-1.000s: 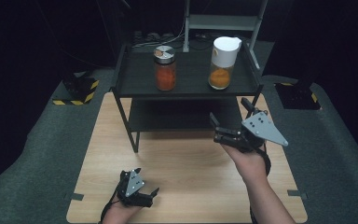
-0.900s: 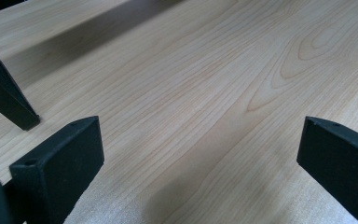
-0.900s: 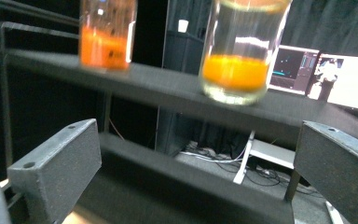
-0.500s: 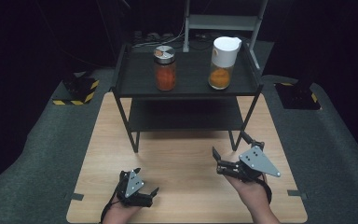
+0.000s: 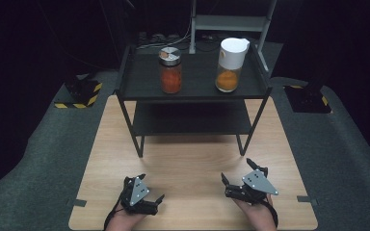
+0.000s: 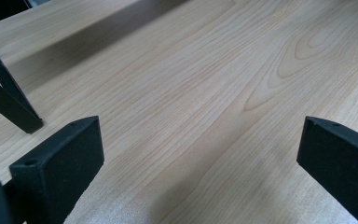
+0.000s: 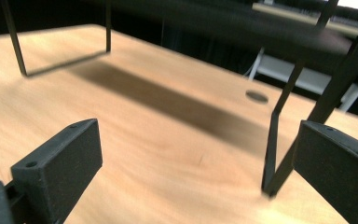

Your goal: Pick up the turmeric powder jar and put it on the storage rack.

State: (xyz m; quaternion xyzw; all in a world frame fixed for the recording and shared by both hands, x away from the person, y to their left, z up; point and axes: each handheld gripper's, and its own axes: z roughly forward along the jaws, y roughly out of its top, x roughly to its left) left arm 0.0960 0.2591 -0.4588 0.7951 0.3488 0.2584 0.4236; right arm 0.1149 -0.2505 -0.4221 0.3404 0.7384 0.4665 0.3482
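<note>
In the high view, a wooden table was seen with a black two-tier rack standing on its far half. On the rack's top shelf two jars were set well apart: a jar of red powder with a metal lid at the left, and a jar of orange powder with a tall white cap at the right. Both grippers were held low over the near edge of the table, well apart from the rack and from each other. The left gripper was seen at the lower left, its jaws spread and nothing held between them. The right gripper was seen at the lower right, a grey three-cornered plate on top, its jaws likewise parted wide and empty. In the left gripper view, the left gripper was shown with its two black jaws far apart; bare wood grain was seen between them, and a black leg of the rack was planted on the table at the upper left. In the right gripper view, the right gripper was shown fully spread and grasping nothing; the rack's thin legs and its dark lower shelf were seen ahead, somewhat blurred.
</note>
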